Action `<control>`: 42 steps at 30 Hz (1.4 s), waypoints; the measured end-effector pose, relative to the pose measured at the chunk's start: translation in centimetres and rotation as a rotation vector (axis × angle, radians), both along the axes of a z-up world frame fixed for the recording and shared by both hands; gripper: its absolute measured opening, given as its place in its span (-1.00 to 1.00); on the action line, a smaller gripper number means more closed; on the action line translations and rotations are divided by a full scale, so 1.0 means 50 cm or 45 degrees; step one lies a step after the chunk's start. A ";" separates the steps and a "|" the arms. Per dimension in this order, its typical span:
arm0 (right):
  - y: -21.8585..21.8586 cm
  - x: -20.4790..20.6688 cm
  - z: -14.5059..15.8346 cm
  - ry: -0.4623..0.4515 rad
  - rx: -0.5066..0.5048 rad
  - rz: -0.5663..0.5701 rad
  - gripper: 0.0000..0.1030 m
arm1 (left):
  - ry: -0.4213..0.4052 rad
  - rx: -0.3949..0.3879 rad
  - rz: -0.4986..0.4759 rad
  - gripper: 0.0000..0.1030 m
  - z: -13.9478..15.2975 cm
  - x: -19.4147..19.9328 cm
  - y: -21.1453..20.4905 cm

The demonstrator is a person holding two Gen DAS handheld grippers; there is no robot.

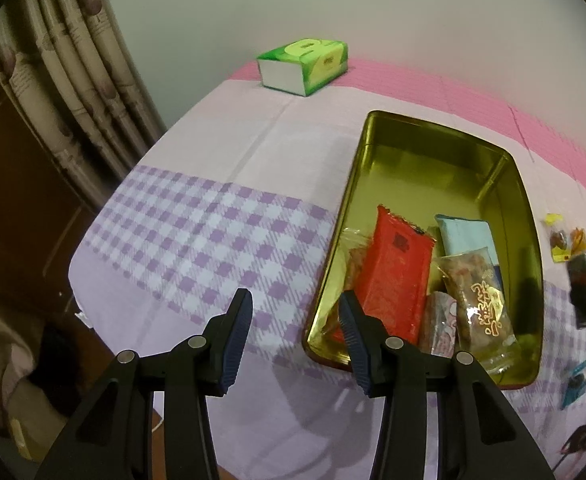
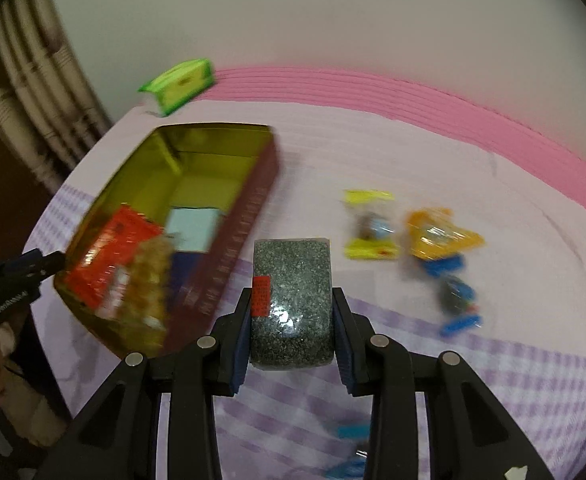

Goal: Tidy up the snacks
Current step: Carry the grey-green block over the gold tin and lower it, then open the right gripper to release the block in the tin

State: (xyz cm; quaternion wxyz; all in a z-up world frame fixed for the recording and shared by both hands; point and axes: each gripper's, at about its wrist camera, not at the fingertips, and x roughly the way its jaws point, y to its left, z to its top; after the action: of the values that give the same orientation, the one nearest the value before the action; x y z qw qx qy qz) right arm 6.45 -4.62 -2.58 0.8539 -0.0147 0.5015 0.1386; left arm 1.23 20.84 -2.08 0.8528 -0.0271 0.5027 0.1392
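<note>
speckled grey snack bar pinched in my right claw; left claw gapes empty. gold tin looks crowded, so it might slide off the pile.

A plain pale wall rises behind; patterned curtains hang left.

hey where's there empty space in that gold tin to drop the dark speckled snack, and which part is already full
The far half of the gold tin is bare, bordered by its far wall and the light blue packet. The near end is crowded: the red packet and clear-wrapped snack overlap there. The right gripper holds the dark speckled snack; the left gripper hangs empty.
</note>
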 end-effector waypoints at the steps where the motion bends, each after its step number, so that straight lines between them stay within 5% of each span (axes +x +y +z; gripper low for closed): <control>1: 0.017 0.003 0.000 -0.002 -0.001 0.020 -0.35 | 0.002 -0.008 0.002 -0.10 -0.002 0.000 0.002; 15: 0.169 0.041 -0.004 -0.031 -0.021 0.167 -0.35 | -0.001 -0.014 0.026 -0.10 -0.009 0.001 0.008; 27: 0.205 0.074 -0.039 -0.028 -0.070 0.192 -0.35 | 0.006 -0.076 0.040 -0.10 -0.014 0.005 0.020; 42: 0.208 0.082 -0.046 -0.027 -0.061 0.190 -0.29 | 0.049 -0.025 0.056 -0.10 -0.020 0.006 0.021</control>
State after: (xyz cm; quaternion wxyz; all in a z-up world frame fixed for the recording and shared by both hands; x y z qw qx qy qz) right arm 10.54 5.80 -4.90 0.8458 -0.0740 0.4930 0.1898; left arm 1.54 21.88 -3.06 0.8393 -0.0438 0.5197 0.1534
